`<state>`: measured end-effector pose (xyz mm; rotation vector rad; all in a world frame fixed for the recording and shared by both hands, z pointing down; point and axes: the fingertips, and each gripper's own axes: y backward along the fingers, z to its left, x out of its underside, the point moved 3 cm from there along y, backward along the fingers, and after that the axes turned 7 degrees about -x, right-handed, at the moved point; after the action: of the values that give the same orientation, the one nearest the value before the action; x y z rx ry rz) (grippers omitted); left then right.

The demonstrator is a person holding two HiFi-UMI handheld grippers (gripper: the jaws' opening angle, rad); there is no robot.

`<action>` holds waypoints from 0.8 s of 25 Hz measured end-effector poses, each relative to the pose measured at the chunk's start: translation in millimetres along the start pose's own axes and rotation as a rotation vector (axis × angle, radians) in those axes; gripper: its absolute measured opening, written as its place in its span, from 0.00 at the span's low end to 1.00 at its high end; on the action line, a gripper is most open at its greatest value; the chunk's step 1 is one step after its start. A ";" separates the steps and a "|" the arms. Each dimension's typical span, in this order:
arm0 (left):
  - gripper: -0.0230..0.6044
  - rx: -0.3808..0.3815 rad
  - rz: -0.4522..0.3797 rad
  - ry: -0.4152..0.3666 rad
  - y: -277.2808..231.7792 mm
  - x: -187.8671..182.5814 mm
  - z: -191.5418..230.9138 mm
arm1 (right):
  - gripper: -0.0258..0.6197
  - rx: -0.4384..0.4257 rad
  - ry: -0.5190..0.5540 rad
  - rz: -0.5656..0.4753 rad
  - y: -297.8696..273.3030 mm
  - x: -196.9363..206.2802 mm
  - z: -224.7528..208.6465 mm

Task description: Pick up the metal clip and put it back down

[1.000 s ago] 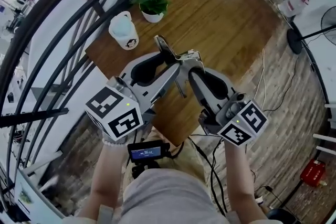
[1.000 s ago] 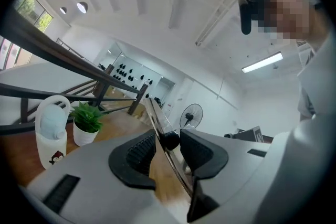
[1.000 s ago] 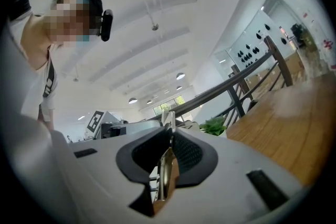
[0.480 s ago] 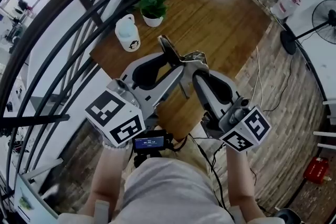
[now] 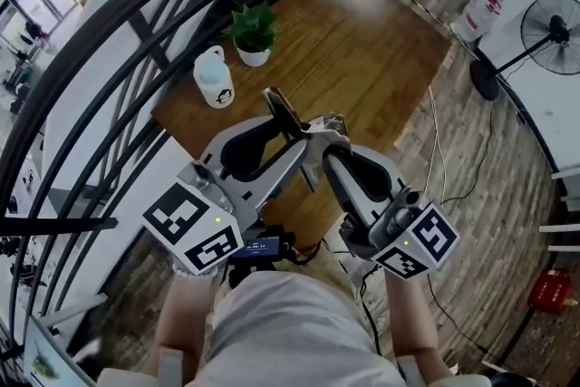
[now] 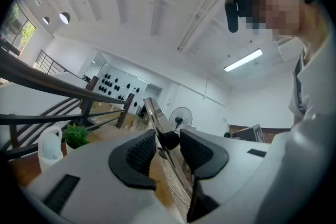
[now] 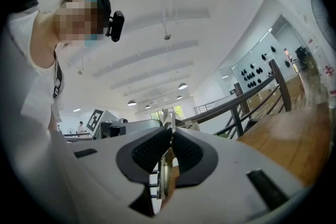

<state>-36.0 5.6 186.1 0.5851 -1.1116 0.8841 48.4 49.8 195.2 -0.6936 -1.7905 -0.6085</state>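
Observation:
The metal clip point(image 5: 283, 104) is a shiny folded steel piece with long handles, and it hangs in the air above the wooden table point(image 5: 362, 41). Both grippers hold it between them. In the head view my left gripper point(image 5: 294, 118) comes in from the lower left and is shut on one handle. The left gripper view shows the steel strip point(image 6: 157, 123) and a black knob pinched between the ribbed pads point(image 6: 139, 150). My right gripper point(image 5: 328, 136) comes in from the lower right. It is shut on a thin plate of the clip point(image 7: 164, 170), which stands edge-on between its pads.
On the table's far left stand a white jug point(image 5: 213, 77) and a small potted plant point(image 5: 254, 32). A black curved railing point(image 5: 136, 23) runs along the left. A standing fan point(image 5: 544, 27) and loose cables point(image 5: 435, 149) are on the brick floor to the right.
Both grippers have risen together with the clip held between them, and the table now lies further below. The grip of each looks the same.

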 end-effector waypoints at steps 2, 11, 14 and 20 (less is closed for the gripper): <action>0.27 0.006 0.000 -0.004 -0.5 -0.4 -1.8 | 0.11 0.004 0.003 -0.002 1.7 -0.9 0.6; 0.27 0.006 0.006 0.006 -6.2 0.9 -1.5 | 0.11 0.011 0.000 0.006 3.2 -1.6 -4.5; 0.27 0.004 0.008 0.003 -9.8 3.7 0.1 | 0.11 0.009 -0.008 0.009 3.5 0.5 -9.1; 0.27 -0.006 0.025 0.007 -18.3 8.7 6.8 | 0.11 0.010 -0.024 0.021 1.3 4.6 -20.3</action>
<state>-22.6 -6.9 197.1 0.5640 -1.1172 0.9035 61.3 37.3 205.7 -0.7146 -1.8054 -0.5787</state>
